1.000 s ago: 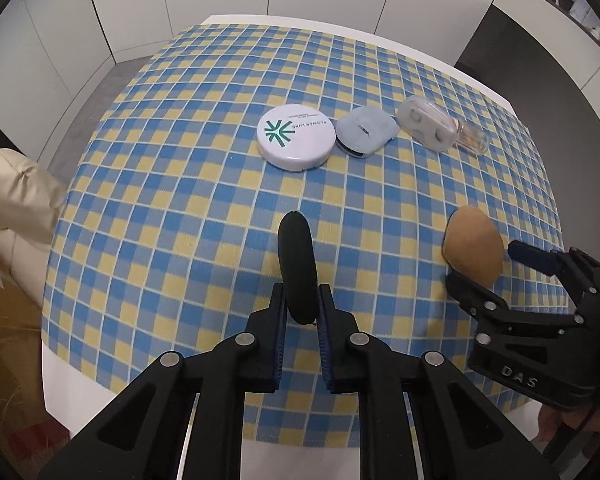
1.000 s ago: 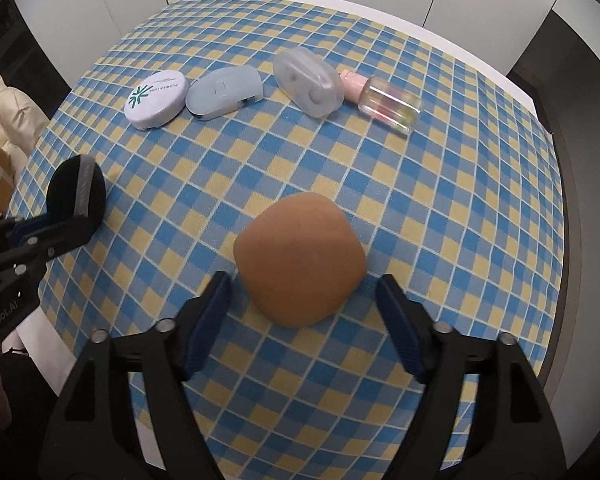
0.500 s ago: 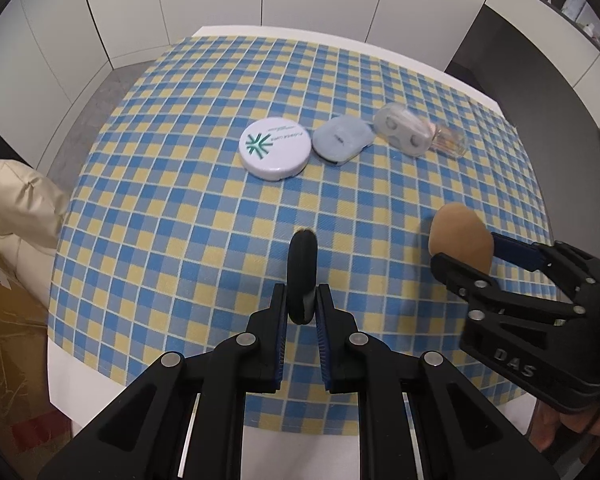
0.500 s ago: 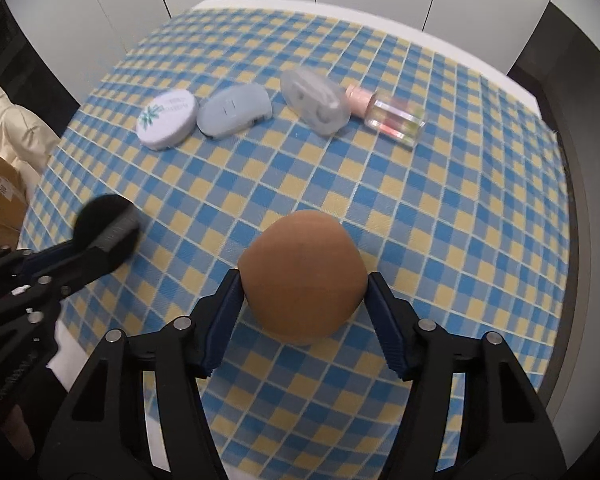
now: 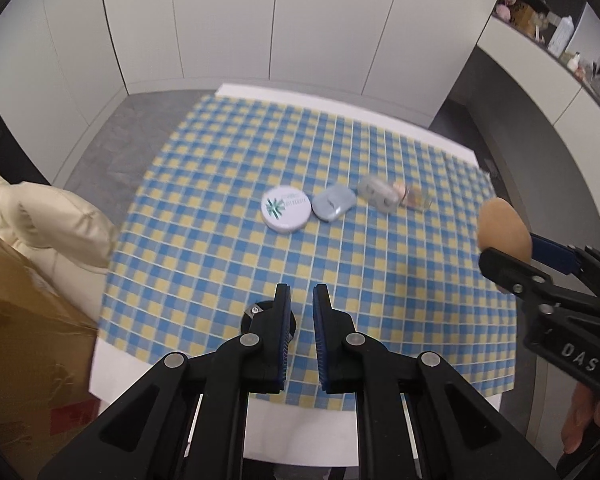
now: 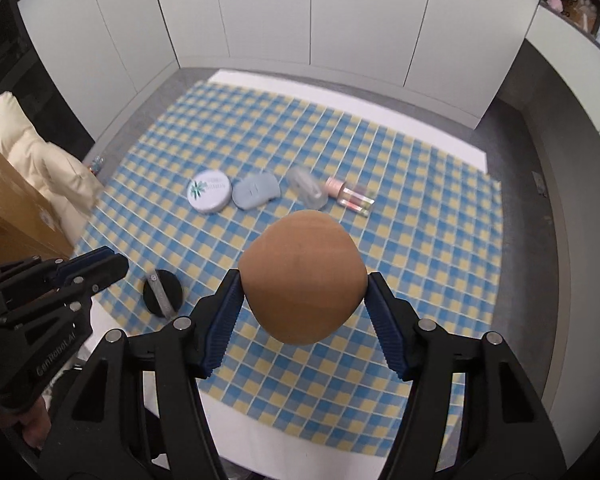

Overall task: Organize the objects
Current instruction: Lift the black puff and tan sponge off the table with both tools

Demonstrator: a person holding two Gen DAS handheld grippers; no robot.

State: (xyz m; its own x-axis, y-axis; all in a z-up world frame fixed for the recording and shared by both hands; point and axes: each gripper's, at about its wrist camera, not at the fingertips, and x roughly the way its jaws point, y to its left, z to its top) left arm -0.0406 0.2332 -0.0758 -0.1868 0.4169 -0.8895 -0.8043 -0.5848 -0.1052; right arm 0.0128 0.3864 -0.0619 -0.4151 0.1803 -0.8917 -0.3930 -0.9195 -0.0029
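looking down from the left wrist, the left gripper [image 5: 301, 300] had its jaws drawn in to a narrow gap with nothing between them. a black round puff [image 5: 266, 320] lay on the checked cloth [image 5: 204, 240] near the front edge of the surface [image 5: 300, 412], mostly hidden behind the left finger. farther back stood a row: a white round compact [image 5: 286, 209], a pale blue case [image 5: 334, 202] just beside it, a clear lens case [image 5: 379, 193], and a small bottle [image 5: 414, 199] that this view blurred. at the right edge the right gripper [image 5: 512, 246] showed side-on, a tan sponge [image 5: 504, 230] caught in it and raised off the cloth. a cream cushion [image 5: 44, 220] and a cardboard box [image 5: 24, 332] sat at the left, off the surface.

from the right wrist, the right gripper [image 6: 302, 280] showed its jaws half open and pressed on both sides of the tan sponge [image 6: 302, 276], which filled the middle of the frame above the checked cloth [image 6: 420, 240]. here the black round puff [image 6: 163, 292] lay in full view, flat, with a grey strap across its top, apart from the left gripper [image 6: 106, 266] hanging above and to its left. the white round compact [image 6: 209, 191], pale blue case [image 6: 256, 190] and clear lens case [image 6: 308, 188] kept their row, and the small bottle [image 6: 352, 197] read clearly: pink cap, clear body, lying on its side. a hand [image 6: 28, 432] showed at the lower left.
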